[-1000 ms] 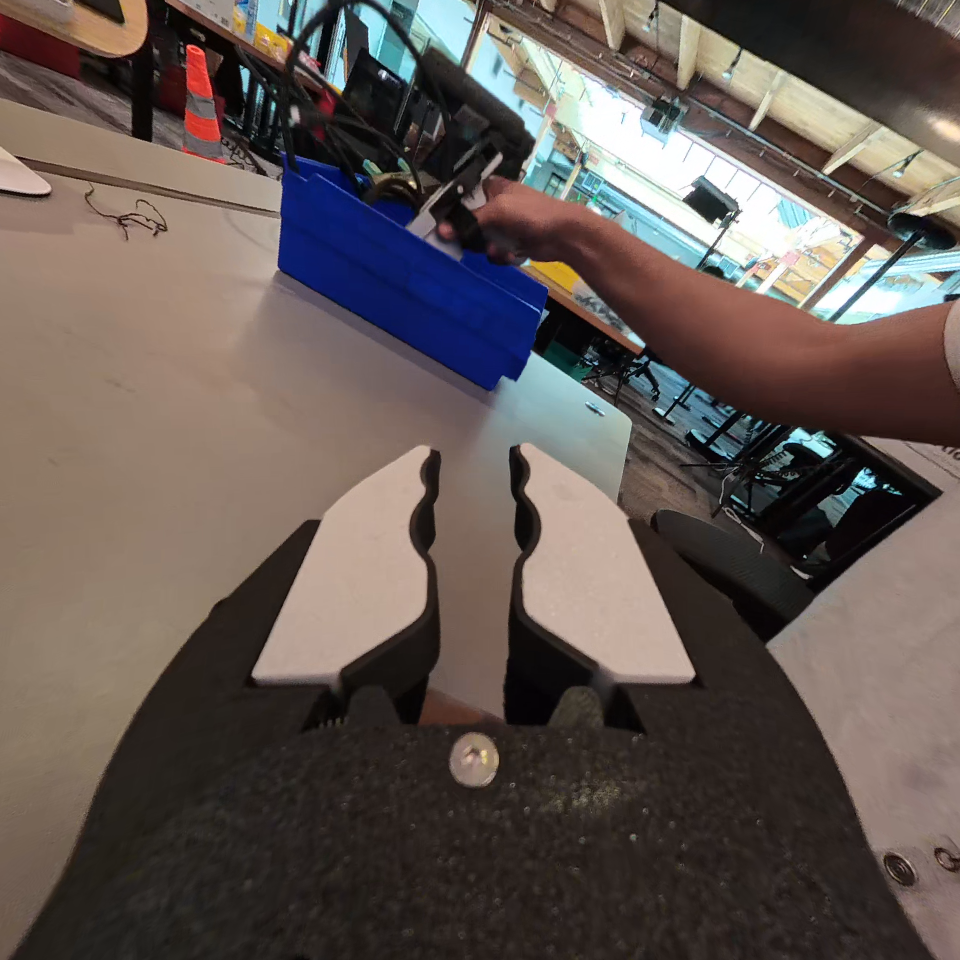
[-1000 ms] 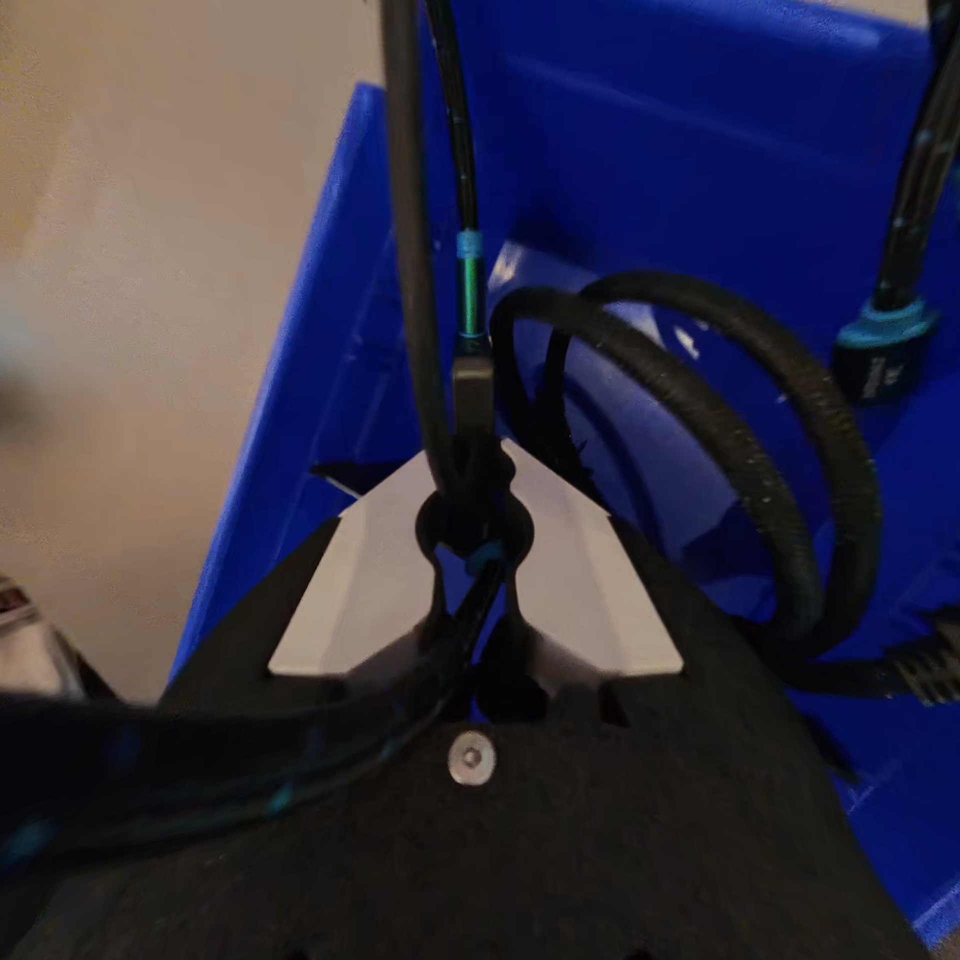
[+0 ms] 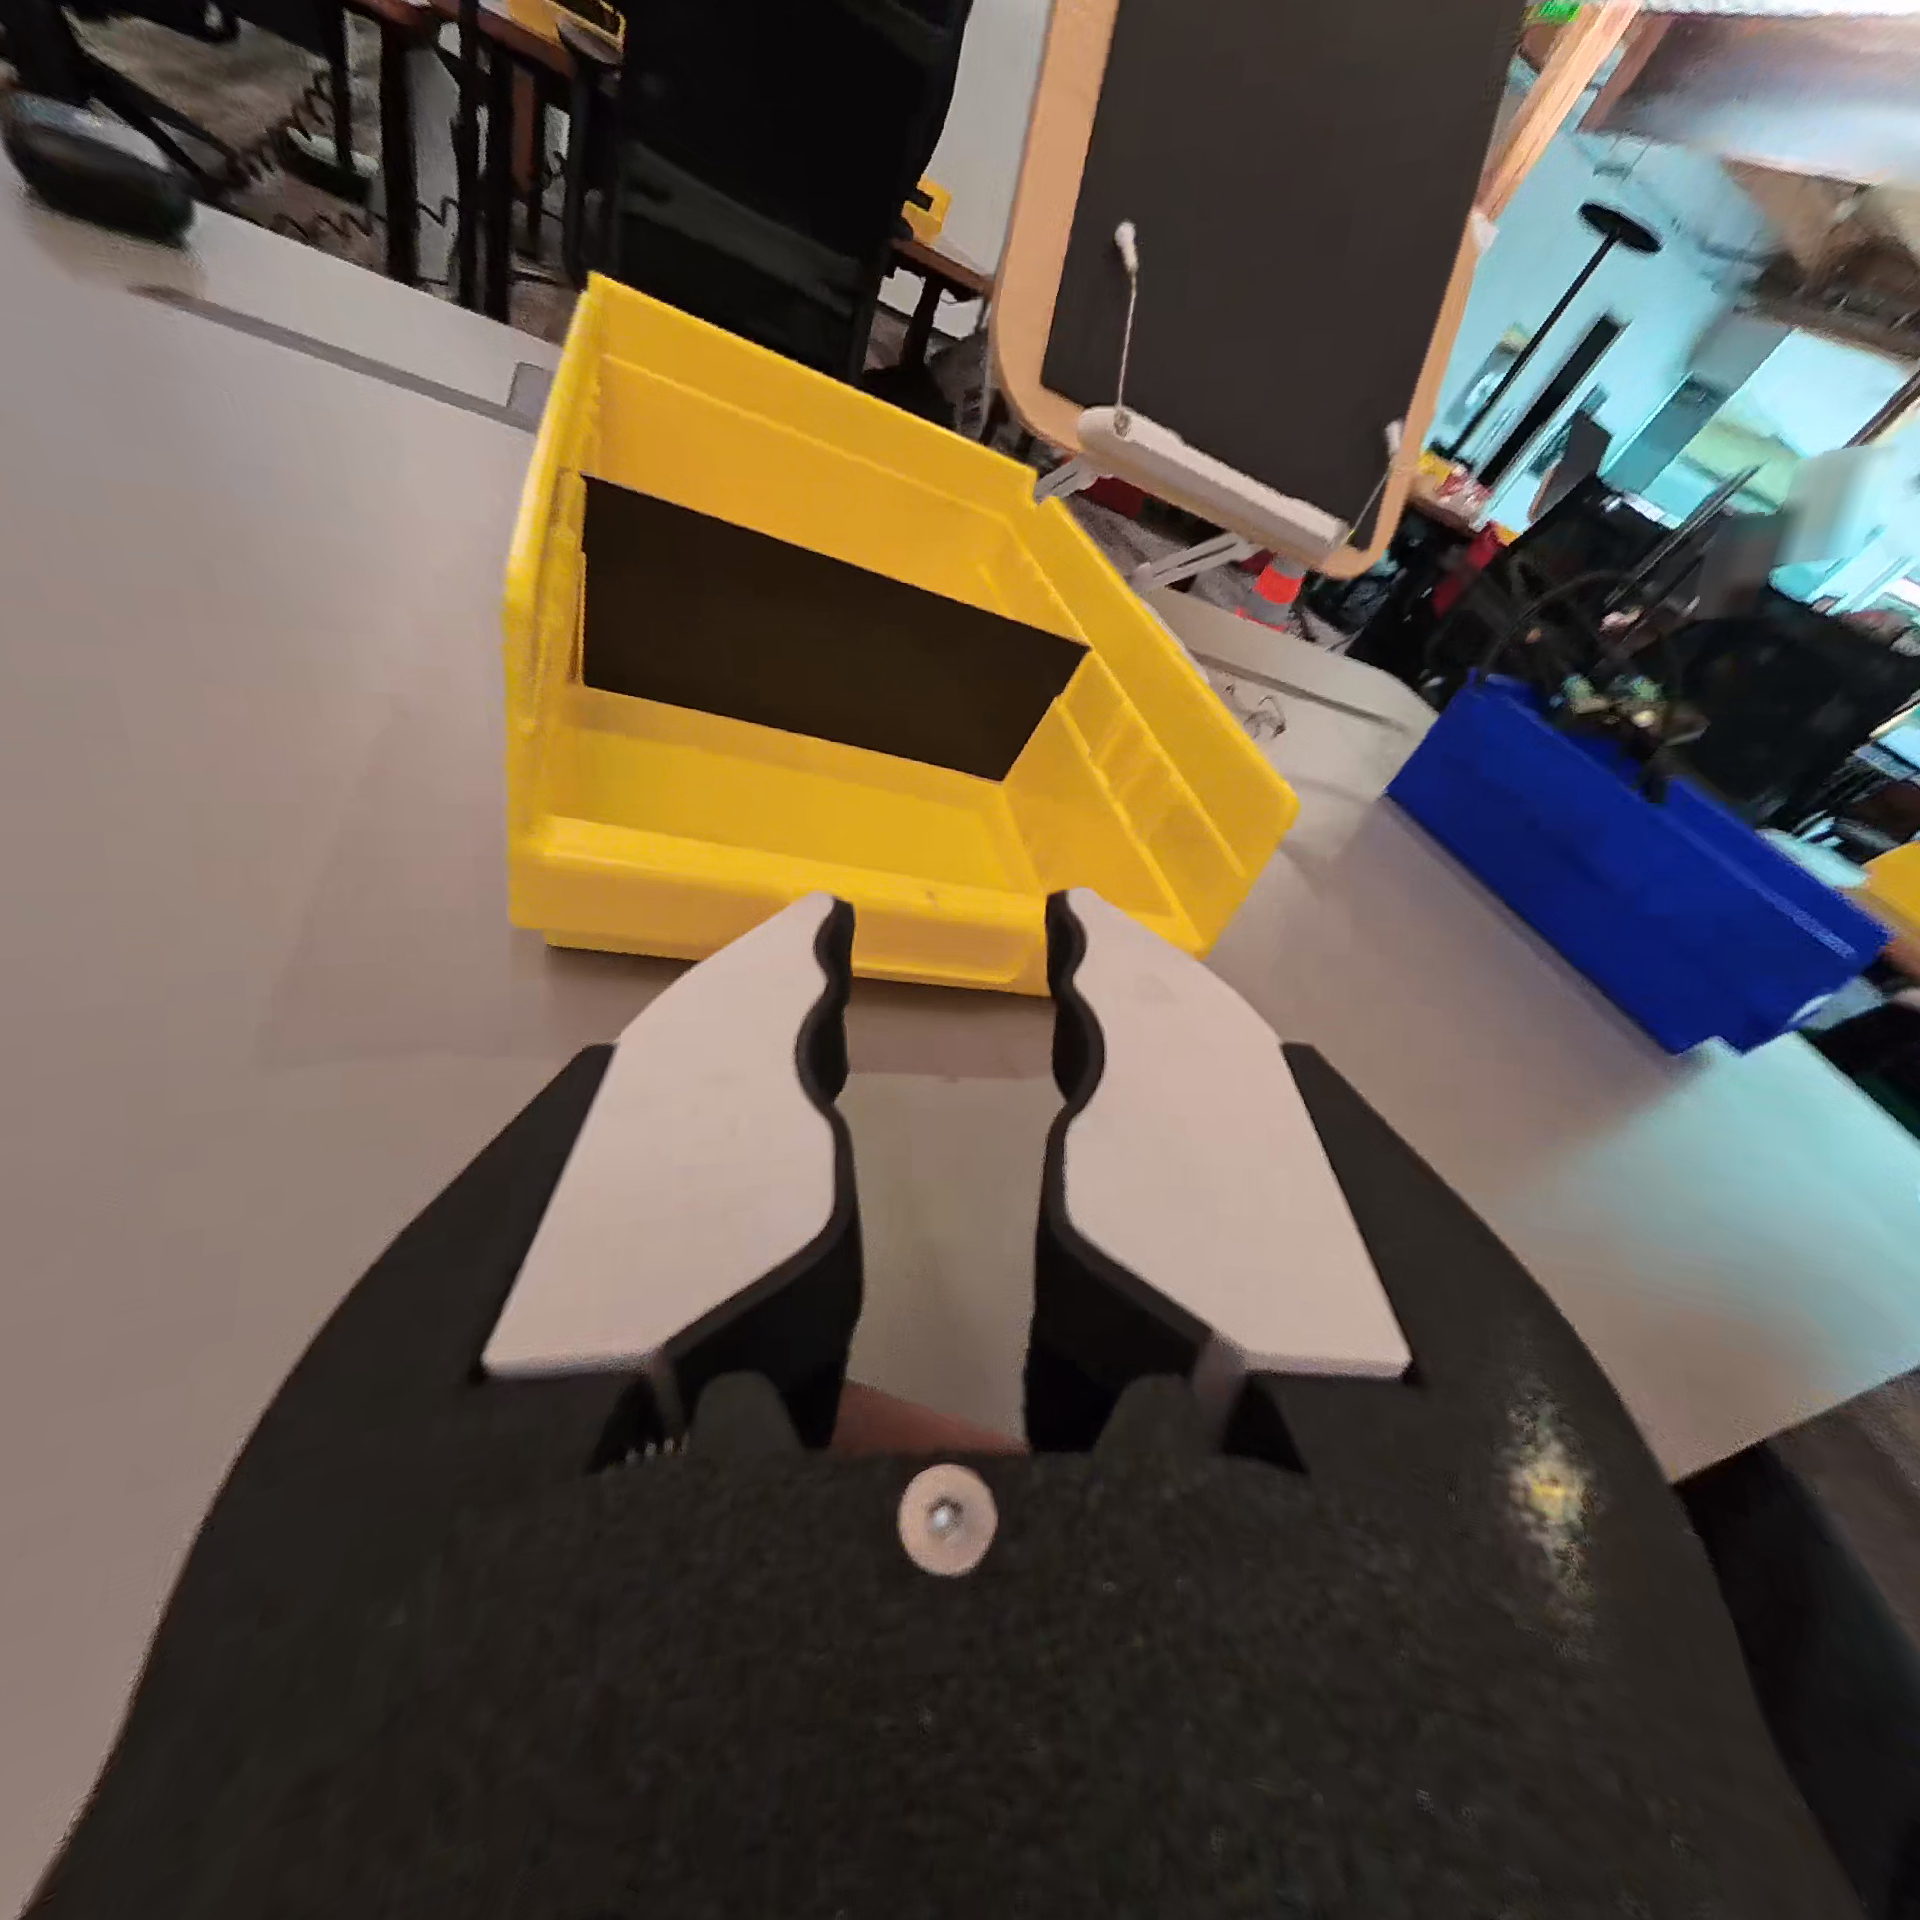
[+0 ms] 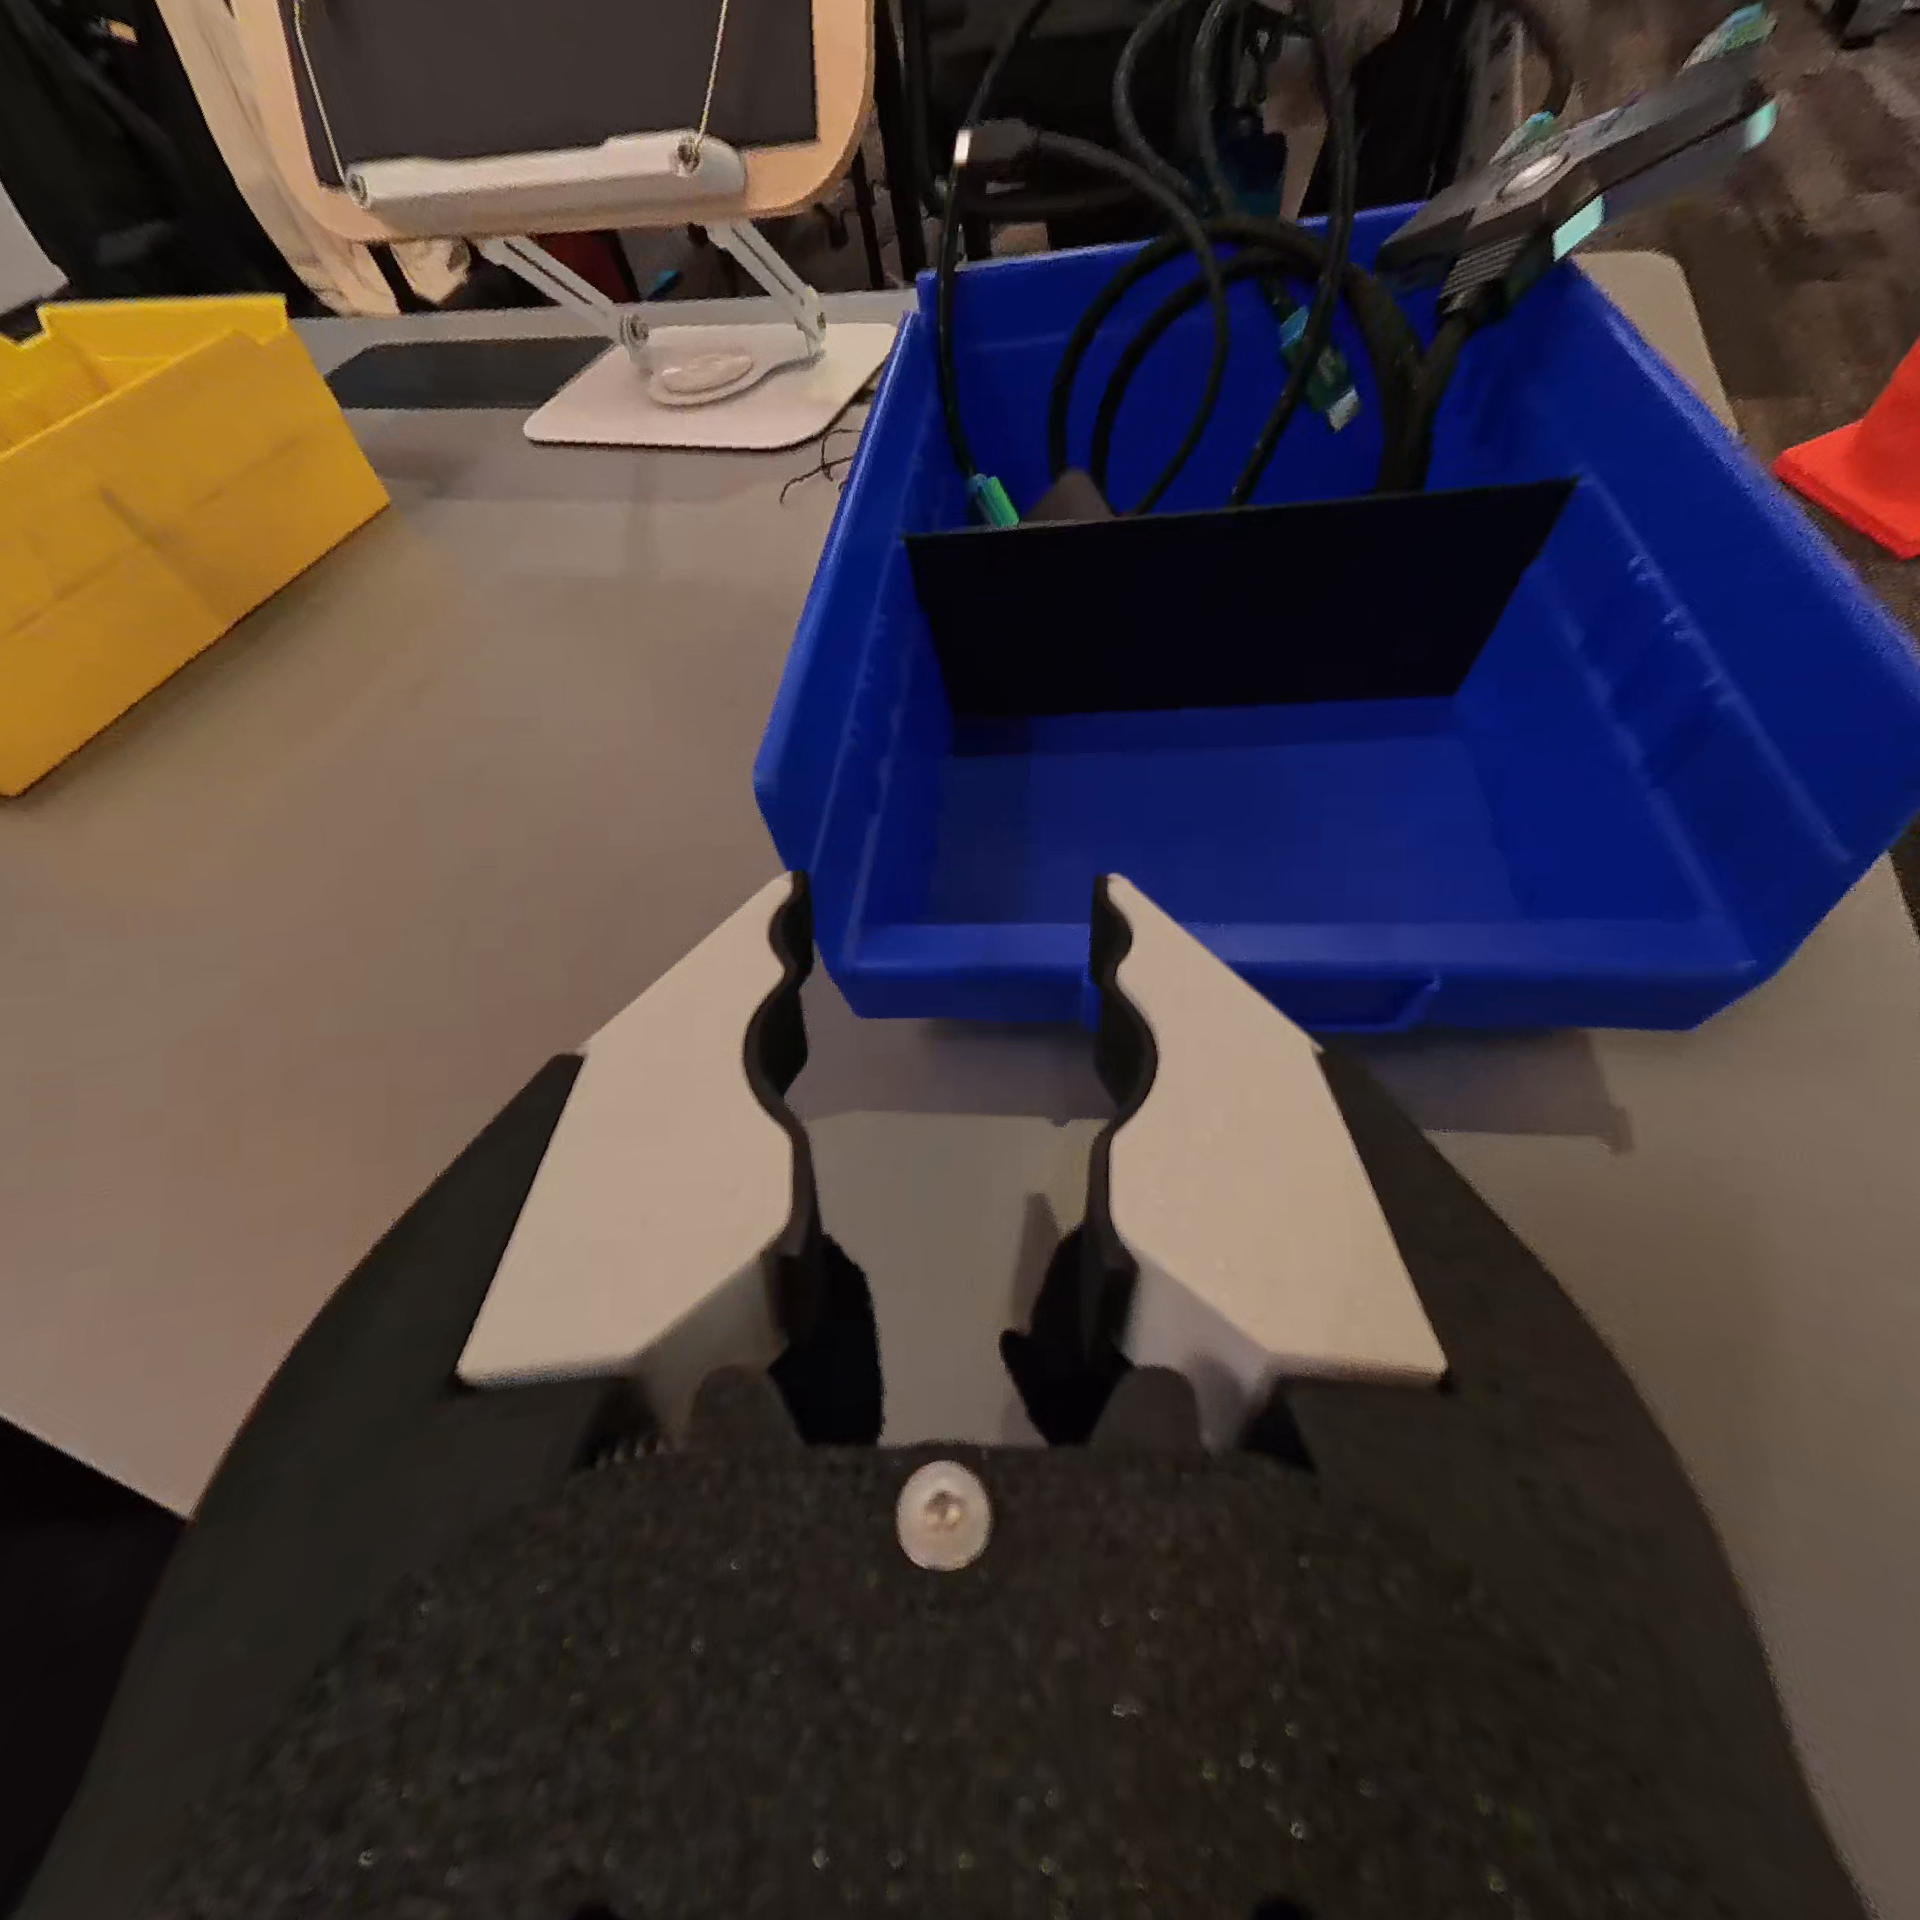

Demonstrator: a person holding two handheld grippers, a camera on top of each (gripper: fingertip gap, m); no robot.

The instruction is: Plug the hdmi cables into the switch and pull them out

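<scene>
On grey table [image 4: 520,727]: yellow bin [image 3: 831,831], blue bin [image 4: 1351,810] w/ cables [image 4: 1143,343]; both grippers [image 3: 948,935] [image 4: 948,904] parted, empty.

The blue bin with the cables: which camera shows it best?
The right wrist view. It looks down into the blue bin, showing its black divider and the cables behind that. The left wrist view shows the bin only far off at the right edge, side-on and blurred.

I see glossy plastic on the blue bin [image 4: 1351,977]; matt table [image 4: 468,831] — braided-looking cables [image 4: 1153,343]; yellow bin [image 3: 831,862] plastic too.
</scene>
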